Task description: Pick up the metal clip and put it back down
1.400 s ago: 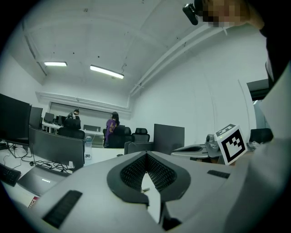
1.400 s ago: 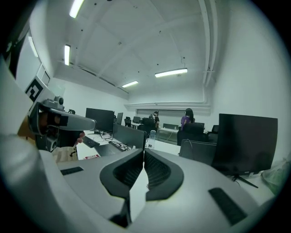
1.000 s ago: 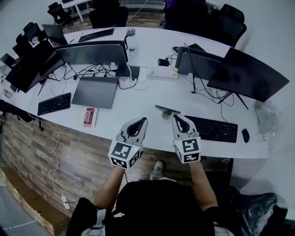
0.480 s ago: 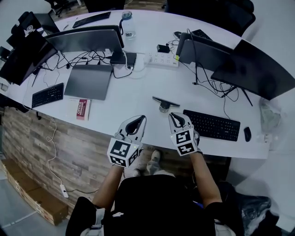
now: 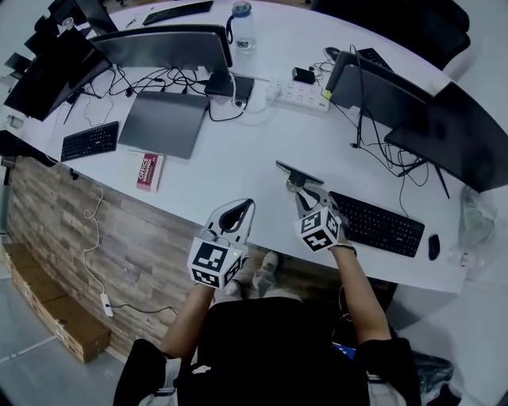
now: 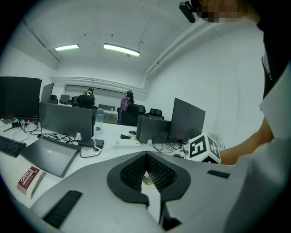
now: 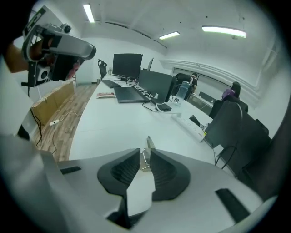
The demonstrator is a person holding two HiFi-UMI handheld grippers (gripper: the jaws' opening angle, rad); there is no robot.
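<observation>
The metal clip [image 5: 298,174] stands on the white table [image 5: 230,178], just left of a black keyboard [image 5: 373,224]. My right gripper [image 5: 305,197] points at it from the near side, tips almost at its base. In the right gripper view the clip [image 7: 146,152] shows in the narrow gap between the jaws, which are opening; the pads do not visibly press on it. My left gripper [image 5: 239,212] hovers at the table's front edge, left of the clip, jaws shut and empty [image 6: 146,157].
A closed laptop [image 5: 163,123], a red box [image 5: 148,170] and a small keyboard [image 5: 89,139] lie to the left. Monitors [image 5: 171,47], a power strip [image 5: 298,93], cables and a bottle [image 5: 242,24] fill the back. A mouse [image 5: 433,247] sits far right.
My right gripper has moved forward up to the clip and its jaws have parted slightly. The head camera has tilted. The left gripper has hardly moved.
</observation>
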